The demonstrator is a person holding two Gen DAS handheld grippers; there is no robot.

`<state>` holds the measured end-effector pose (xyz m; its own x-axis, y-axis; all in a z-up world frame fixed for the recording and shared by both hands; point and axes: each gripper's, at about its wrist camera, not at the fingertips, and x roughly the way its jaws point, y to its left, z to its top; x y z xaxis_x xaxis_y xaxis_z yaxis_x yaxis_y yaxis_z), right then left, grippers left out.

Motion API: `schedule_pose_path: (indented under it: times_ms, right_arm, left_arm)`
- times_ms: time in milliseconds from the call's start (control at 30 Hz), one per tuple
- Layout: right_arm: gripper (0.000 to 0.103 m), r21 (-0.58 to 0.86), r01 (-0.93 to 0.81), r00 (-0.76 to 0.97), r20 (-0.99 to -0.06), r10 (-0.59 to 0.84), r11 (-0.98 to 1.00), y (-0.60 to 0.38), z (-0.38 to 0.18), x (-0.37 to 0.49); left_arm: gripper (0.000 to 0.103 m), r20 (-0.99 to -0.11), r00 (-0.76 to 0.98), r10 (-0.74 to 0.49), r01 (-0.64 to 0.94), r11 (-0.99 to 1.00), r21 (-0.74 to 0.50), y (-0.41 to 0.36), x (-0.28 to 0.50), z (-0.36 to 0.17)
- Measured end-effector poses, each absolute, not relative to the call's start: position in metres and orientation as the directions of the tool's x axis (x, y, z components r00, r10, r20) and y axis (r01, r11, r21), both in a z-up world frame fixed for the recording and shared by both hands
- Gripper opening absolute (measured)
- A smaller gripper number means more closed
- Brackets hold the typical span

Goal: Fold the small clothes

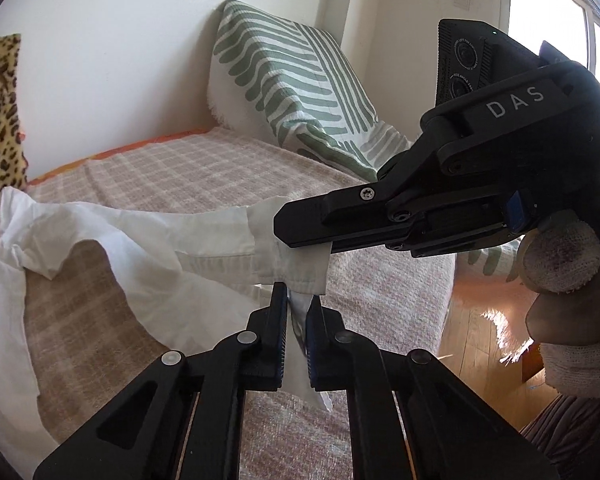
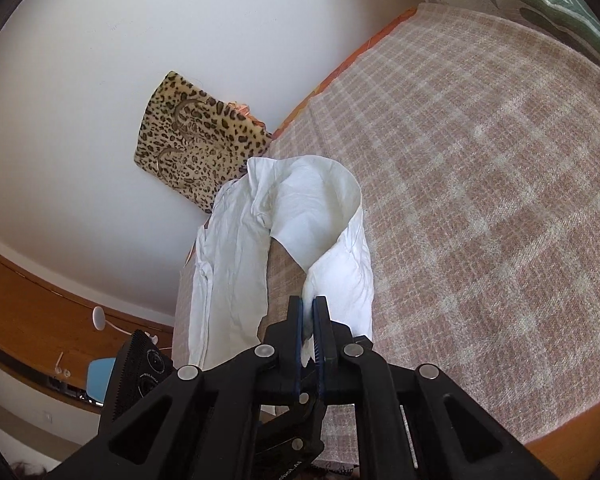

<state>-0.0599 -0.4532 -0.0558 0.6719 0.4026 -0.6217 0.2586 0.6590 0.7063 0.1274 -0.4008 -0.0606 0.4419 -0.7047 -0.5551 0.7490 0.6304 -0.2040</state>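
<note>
A white shirt [image 1: 112, 236] lies across the checked beige blanket [image 1: 204, 176], one sleeve stretched out and lifted off it. My left gripper [image 1: 299, 300] is shut on the cuff end of that sleeve, with white cloth pinched between its pads. Just above it, my right gripper [image 1: 296, 236] comes in from the right and is also shut on the cuff. In the right wrist view the right gripper [image 2: 309, 312] pinches white fabric, and the sleeve [image 2: 340, 240] arches from it back to the shirt body [image 2: 228, 264] at the bed's edge.
A green-and-white striped pillow [image 1: 284, 80] leans in the wall corner behind. A leopard-print cushion [image 2: 196, 148] stands against the wall by the shirt. Wooden floor [image 1: 484, 332] lies past the bed's right edge. A gloved hand [image 1: 560, 280] holds the right gripper.
</note>
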Motion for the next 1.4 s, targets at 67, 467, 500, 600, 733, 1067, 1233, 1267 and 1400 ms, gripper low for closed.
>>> schedule_pose_path:
  times_ms: [67, 467, 500, 600, 733, 1067, 1233, 1267, 1400]
  right_arm:
    - [0.003, 0.713, 0.238, 0.674, -0.611, 0.416, 0.660, -0.449, -0.052, -0.060]
    - [0.041, 0.703, 0.199, 0.676, -0.603, 0.424, 0.682, -0.464, -0.034, -0.017]
    - [0.041, 0.681, 0.211, 0.659, -0.629, 0.412, 0.702, -0.467, -0.036, -0.001]
    - [0.041, 0.622, 0.254, 0.598, -0.703, 0.385, 0.741, -0.467, -0.048, 0.059]
    - [0.041, 0.540, 0.298, 0.506, -0.789, 0.350, 0.787, -0.452, -0.078, 0.134]
    - [0.001, 0.525, 0.287, 0.410, -0.823, 0.392, 0.801, -0.416, -0.114, 0.189]
    - [0.000, 0.461, 0.284, 0.463, -0.834, 0.301, 0.840, -0.408, -0.079, 0.192]
    - [0.000, 0.433, 0.278, 0.468, -0.841, 0.273, 0.857, -0.403, -0.069, 0.194]
    - [0.000, 0.330, 0.206, 0.471, -0.859, 0.202, 0.921, -0.368, -0.029, 0.209]
  left_arm:
    - [0.003, -0.528, 0.437, -0.728, 0.744, 0.623, -0.242, -0.390, 0.129, -0.055]
    - [0.001, -0.429, 0.509, -0.746, 0.690, 0.652, -0.314, -0.308, 0.115, -0.016]
    - [0.001, -0.425, 0.520, -0.741, 0.688, 0.658, -0.305, -0.305, 0.112, -0.015]
    - [0.001, -0.416, 0.536, -0.734, 0.680, 0.668, -0.302, -0.297, 0.105, -0.013]
    - [0.001, -0.412, 0.557, -0.721, 0.667, 0.684, -0.295, -0.291, 0.102, -0.013]
    - [0.001, -0.401, 0.587, -0.703, 0.624, 0.709, -0.330, -0.273, 0.106, -0.014]
    - [0.001, -0.399, 0.590, -0.702, 0.588, 0.712, -0.384, -0.258, 0.102, -0.019]
    - [0.001, -0.398, 0.591, -0.702, 0.578, 0.712, -0.399, -0.254, 0.102, -0.020]
    - [0.001, -0.385, 0.610, -0.692, 0.532, 0.718, -0.448, -0.239, 0.098, -0.024]
